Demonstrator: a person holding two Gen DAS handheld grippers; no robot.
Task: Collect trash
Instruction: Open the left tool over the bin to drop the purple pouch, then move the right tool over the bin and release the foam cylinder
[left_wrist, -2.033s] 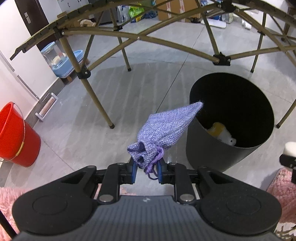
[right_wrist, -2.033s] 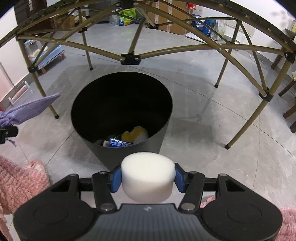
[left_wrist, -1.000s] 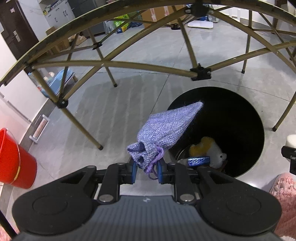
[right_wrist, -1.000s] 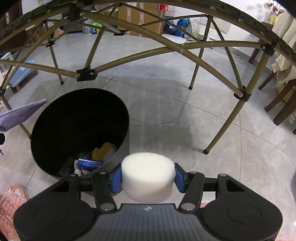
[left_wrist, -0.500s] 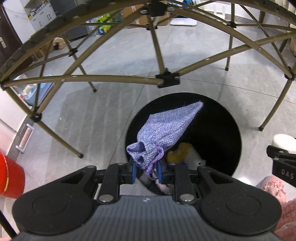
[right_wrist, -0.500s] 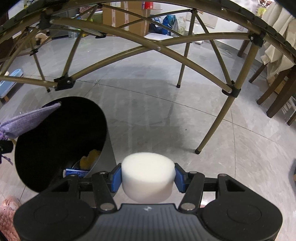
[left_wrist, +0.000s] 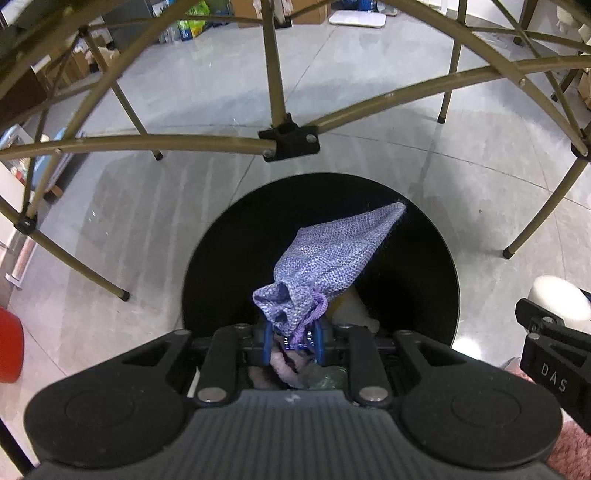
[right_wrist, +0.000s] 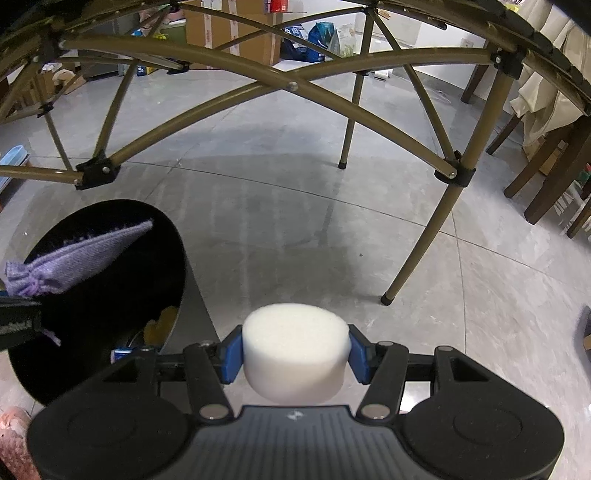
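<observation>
A round black trash bin (left_wrist: 439, 236) stands on the grey floor under a folding table's frame. My left gripper (left_wrist: 291, 345) is shut on the gathered neck of a purple drawstring pouch (left_wrist: 332, 254), which hangs over the bin's open mouth. Yellow, white and pink scraps lie at the bin's bottom. In the right wrist view the bin (right_wrist: 173, 258) sits at the lower left with the pouch (right_wrist: 85, 254) above it. My right gripper (right_wrist: 293, 356) is shut on a white foam puck (right_wrist: 295, 350), held over bare floor to the right of the bin.
Olive metal table legs and crossbars (left_wrist: 155, 142) arch over the bin, with a black joint (left_wrist: 290, 138) just beyond its far rim. A red bucket (left_wrist: 9, 343) is at the left edge. Wooden chair legs (right_wrist: 546, 173) stand at the right. Cardboard boxes line the far wall.
My left gripper has carried the pouch rightward and down until it hangs over the bin's mouth. The bin has slid toward the left of the right wrist view; the foam puck stays gripped.
</observation>
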